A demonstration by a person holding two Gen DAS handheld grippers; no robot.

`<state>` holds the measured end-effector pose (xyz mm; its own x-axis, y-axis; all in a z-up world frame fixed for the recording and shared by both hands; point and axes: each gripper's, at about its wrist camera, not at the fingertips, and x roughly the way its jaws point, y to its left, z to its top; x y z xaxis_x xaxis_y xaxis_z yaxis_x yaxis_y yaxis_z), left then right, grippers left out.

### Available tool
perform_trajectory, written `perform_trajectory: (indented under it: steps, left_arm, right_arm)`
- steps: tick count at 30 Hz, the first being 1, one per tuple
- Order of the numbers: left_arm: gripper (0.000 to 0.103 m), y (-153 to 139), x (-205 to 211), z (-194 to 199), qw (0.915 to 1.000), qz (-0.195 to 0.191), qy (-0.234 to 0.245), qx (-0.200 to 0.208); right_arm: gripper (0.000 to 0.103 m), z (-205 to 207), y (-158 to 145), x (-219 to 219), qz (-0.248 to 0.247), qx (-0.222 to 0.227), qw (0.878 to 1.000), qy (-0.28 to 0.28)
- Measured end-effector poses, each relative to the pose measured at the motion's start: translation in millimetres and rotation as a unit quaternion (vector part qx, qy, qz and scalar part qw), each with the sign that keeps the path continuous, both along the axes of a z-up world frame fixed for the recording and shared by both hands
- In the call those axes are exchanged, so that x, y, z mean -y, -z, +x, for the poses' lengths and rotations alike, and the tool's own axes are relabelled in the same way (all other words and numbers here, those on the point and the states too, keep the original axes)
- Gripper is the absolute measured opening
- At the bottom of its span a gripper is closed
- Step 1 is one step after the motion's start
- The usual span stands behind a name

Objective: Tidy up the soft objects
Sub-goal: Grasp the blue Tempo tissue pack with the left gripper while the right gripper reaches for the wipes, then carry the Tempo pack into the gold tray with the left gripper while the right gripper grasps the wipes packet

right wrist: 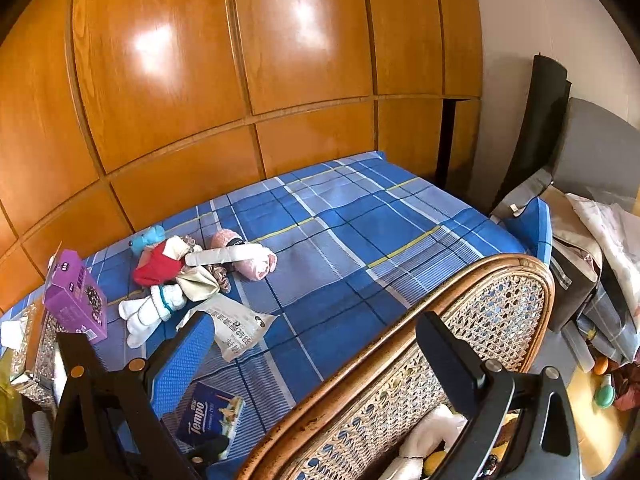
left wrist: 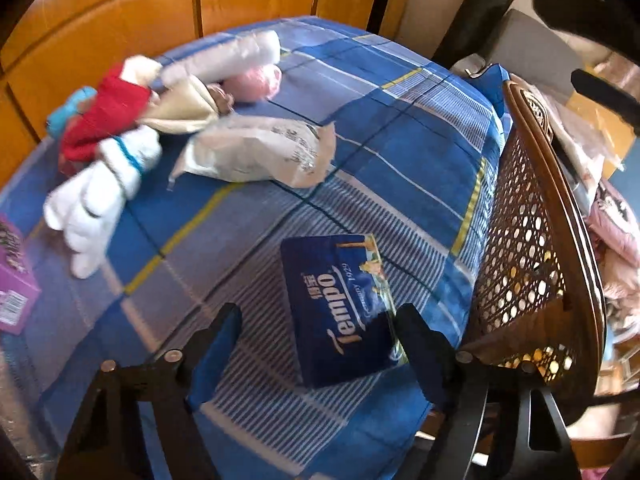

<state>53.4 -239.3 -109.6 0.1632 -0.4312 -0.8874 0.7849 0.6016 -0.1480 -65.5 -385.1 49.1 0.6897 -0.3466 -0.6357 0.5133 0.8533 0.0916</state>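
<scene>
2 tools | left tool (left wrist: 316, 344) spread over tissue pack (left wrist: 340, 312), low centre on bed (left wrist: 400, 128) | right tool (right wrist: 320, 360) spread, empty, above basket (right wrist: 400, 340)

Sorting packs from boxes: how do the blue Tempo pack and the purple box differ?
The Tempo pack is dark blue and lies flat; the purple box stands upright. The Tempo pack lies near the wicker basket, the purple box farther away. Both rest on the plaid sheet.

Left tool (left wrist: 316, 330), black frame, blue finger pads (left wrist: 212, 360), silver screws; right tool (right wrist: 316, 344) alike
</scene>
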Motion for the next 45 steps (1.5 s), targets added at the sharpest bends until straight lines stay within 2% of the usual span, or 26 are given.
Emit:
perform_trajectory:
  steps: [2,4,5,6,10,15,18,21,26,28,29,30,36,42,45]
  left_arm:
    - [0.075,4,1,-1,1.0000,-0.002,0.001,-0.006]
    - [0.050,9,2,-4,1.0000,0.001,0.005,0.002]
    - [0.030,10,0,-5,0.9997,0.010,0.005,0.023]
    - [0.027,10,-3,-6,0.9995,0.008,0.008,0.030]
    - [0.024,9,-29,6,0.9996,-0.024,-0.010,-0.007]
    - [0.024,7,-56,10,0.9994,-0.024,-0.025,-0.006]
    - [0.024,7,-76,12,0.9986,-0.026,-0.046,-0.008]
    - [0.024,8,-99,15,0.9965,-0.038,-0.073,-0.012]
    - [0.024,9,-114,8,0.9947,-0.049,-0.091,-0.006]
    - [0.024,8,-120,4,0.9943,-0.050,-0.093,-0.001]
    - [0.024,9,-122,3,0.9941,-0.052,-0.095,0.001]
    - [0.024,8,-126,2,0.9938,-0.055,-0.097,0.003]
    - [0.023,-3,-138,0,0.9910,-0.073,-0.112,0.001]
    - [0.023,-51,-144,19,0.9877,-0.094,-0.118,0.040]
    - [0.023,-83,-145,39,0.9842,-0.109,-0.126,0.059]
  right_arm:
    - [0.102,7,0,1,0.001,-0.006,1.000,-0.011]
    - [0.102,18,0,0,0.006,-0.013,0.999,-0.031]
    - [0.102,27,0,-1,0.015,-0.019,0.999,-0.049]
    - [0.102,33,0,-2,0.023,-0.024,0.997,-0.062]
    - [0.100,77,10,-11,0.048,-0.078,0.988,-0.127]
    - [0.100,116,22,-23,0.048,-0.135,0.973,-0.183]
    - [0.100,149,43,-36,0.041,-0.207,0.949,-0.235]
    - [0.100,177,68,-46,0.031,-0.275,0.924,-0.263]
    - [0.100,209,106,-49,0.008,-0.363,0.897,-0.254]
    - [0.096,215,115,-47,-0.001,-0.378,0.894,-0.240]
    - [0.087,217,119,-47,0.008,-0.383,0.892,-0.242]
    - [0.061,217,123,-47,0.019,-0.387,0.890,-0.240]
    - [0.059,200,121,-74,0.051,-0.362,0.899,-0.243]
    - [0.061,180,123,-93,0.075,-0.321,0.917,-0.225]
    - [0.064,171,128,-91,0.093,-0.307,0.920,-0.226]
